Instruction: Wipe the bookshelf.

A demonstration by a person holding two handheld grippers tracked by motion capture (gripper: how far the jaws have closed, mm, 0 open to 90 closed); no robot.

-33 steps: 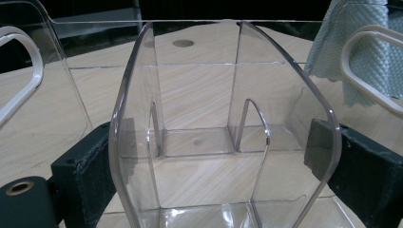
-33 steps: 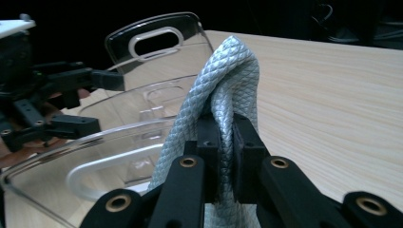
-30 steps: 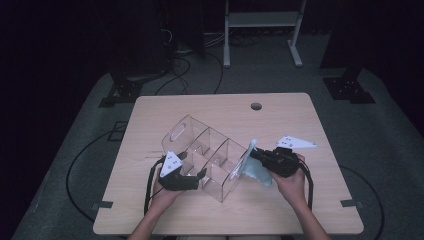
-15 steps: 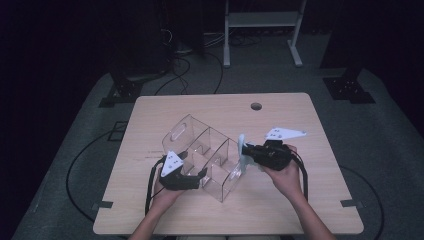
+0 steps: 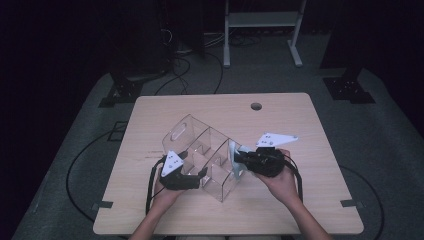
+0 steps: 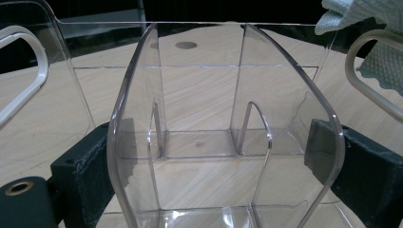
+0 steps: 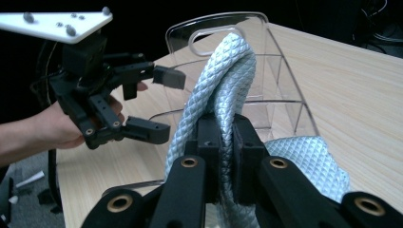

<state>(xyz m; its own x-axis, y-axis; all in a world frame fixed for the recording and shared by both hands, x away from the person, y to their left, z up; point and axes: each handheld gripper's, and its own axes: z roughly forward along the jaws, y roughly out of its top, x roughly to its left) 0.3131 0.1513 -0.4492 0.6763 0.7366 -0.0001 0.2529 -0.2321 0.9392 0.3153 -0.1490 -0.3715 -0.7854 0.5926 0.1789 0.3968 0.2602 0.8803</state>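
Observation:
A clear plastic organizer with dividers and cut-out handles sits tilted on the wooden table. My left gripper straddles its near end, and in the left gripper view the pads press on both sides of the clear wall. My right gripper is shut on a light blue quilted cloth, held against the organizer's right end. In the right gripper view the cloth rises between the closed jaws in front of the organizer. The left gripper is at the left.
A round cable hole lies near the table's far edge. Beyond the table, on the grey floor, are a white metal stand, black stand bases and cables. Bare tabletop surrounds the organizer.
My right gripper has carried the cloth left and upward, from beside the organizer to its right end wall. The left gripper and the organizer have stayed put.

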